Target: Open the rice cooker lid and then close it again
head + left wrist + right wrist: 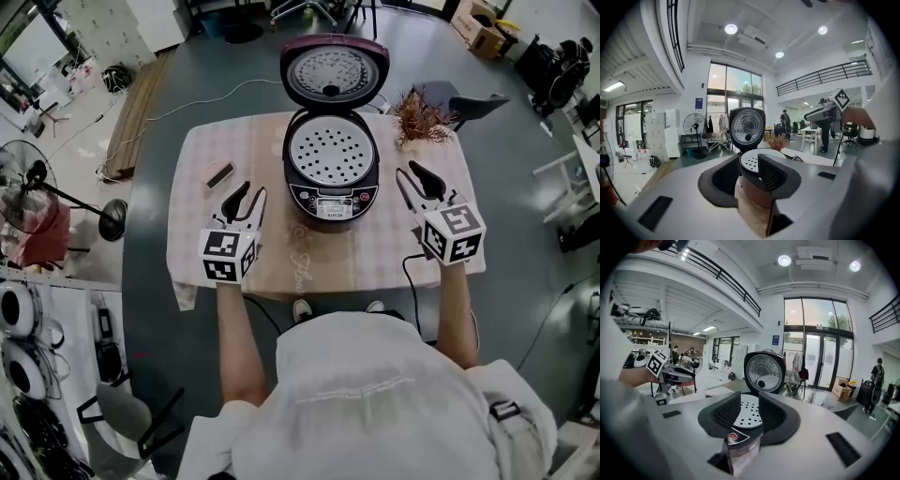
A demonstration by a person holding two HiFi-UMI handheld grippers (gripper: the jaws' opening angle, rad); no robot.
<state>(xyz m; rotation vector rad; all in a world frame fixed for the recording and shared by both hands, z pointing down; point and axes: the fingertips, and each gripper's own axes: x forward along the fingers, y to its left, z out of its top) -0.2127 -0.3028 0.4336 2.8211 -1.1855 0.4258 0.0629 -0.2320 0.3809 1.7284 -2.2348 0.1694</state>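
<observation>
Glossy rice cooker, cloth-covered table

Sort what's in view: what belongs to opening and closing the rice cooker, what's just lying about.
Job: rice cooker, its raised lid, left gripper, right gripper, both open and empty.
Lying about: small block, dried plant sprig, standing fan.

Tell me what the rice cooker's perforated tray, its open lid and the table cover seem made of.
Perforated tray: likely metal, going by its dull silver sheen and punched holes.
Open lid: a silvery, metal-looking inner plate in a glossy maroon shell, probably plastic.
Table cover: woven cloth in a matt beige check, its corner drooping softly.
</observation>
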